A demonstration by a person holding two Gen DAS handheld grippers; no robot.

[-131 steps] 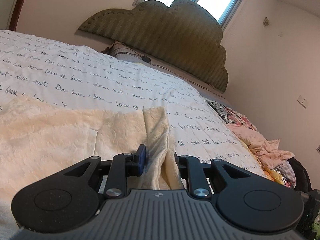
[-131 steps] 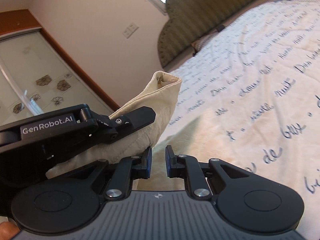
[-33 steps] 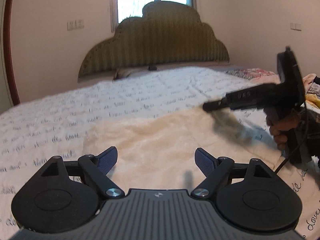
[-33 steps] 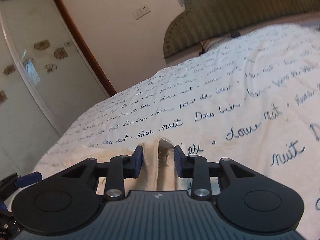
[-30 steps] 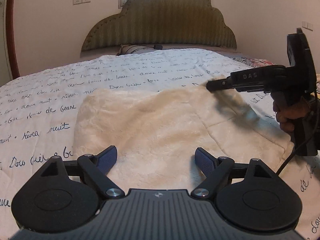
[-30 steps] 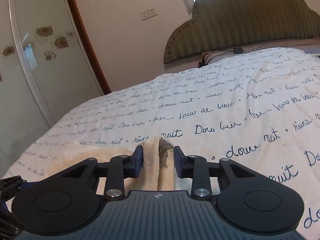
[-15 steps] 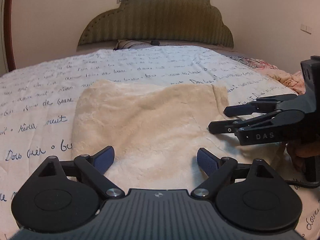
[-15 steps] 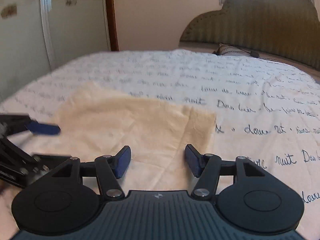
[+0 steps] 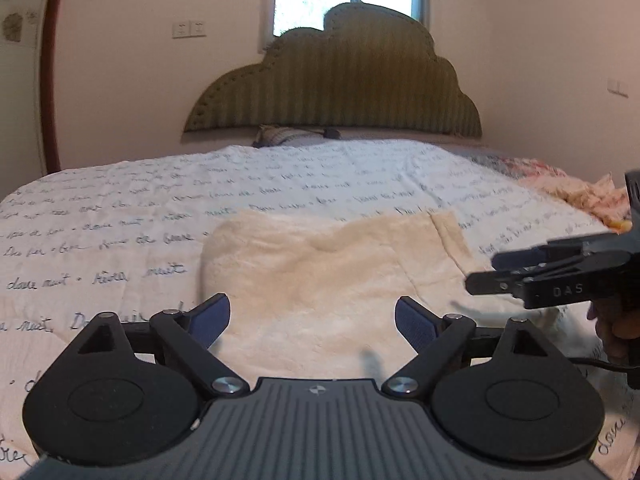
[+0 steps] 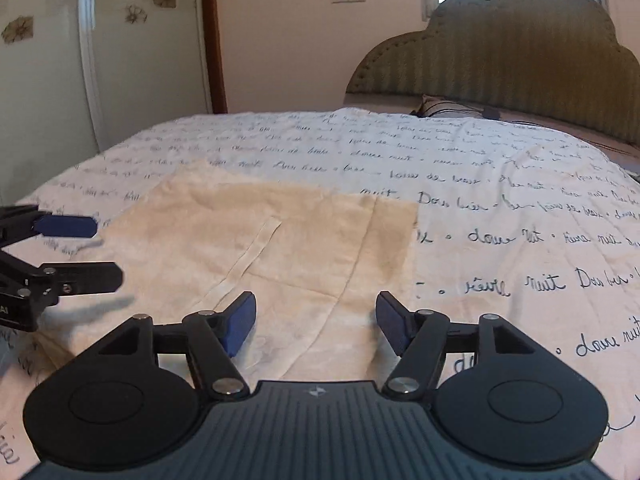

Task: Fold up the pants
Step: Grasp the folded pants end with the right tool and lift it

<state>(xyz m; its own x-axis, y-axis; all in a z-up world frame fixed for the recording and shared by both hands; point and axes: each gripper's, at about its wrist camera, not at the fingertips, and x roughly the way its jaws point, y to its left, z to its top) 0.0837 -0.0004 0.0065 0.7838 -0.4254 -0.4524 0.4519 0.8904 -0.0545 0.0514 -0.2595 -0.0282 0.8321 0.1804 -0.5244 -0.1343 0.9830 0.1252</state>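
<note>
The cream pants (image 9: pixel 320 276) lie folded flat on the bed, a rough rectangle; they also show in the right wrist view (image 10: pixel 280 248). My left gripper (image 9: pixel 312 320) is open and empty, just above the near edge of the pants. My right gripper (image 10: pixel 316 320) is open and empty over the pants' near right part. The right gripper also shows in the left wrist view (image 9: pixel 488 276) at the right, and the left gripper in the right wrist view (image 10: pixel 104 248) at the left, both held apart from the cloth.
The bed has a white cover with dark script (image 9: pixel 120 216) and a green padded headboard (image 9: pixel 336 92). A pillow (image 9: pixel 284 136) lies at the head. Pink and patterned clothes (image 9: pixel 580 196) are piled at the bed's right side. A mirrored wardrobe (image 10: pixel 60 60) stands at the left.
Both grippers let go of the pants' edge and opened, leaving the cloth folded flat. In the last half second both pulled back and rose slightly.
</note>
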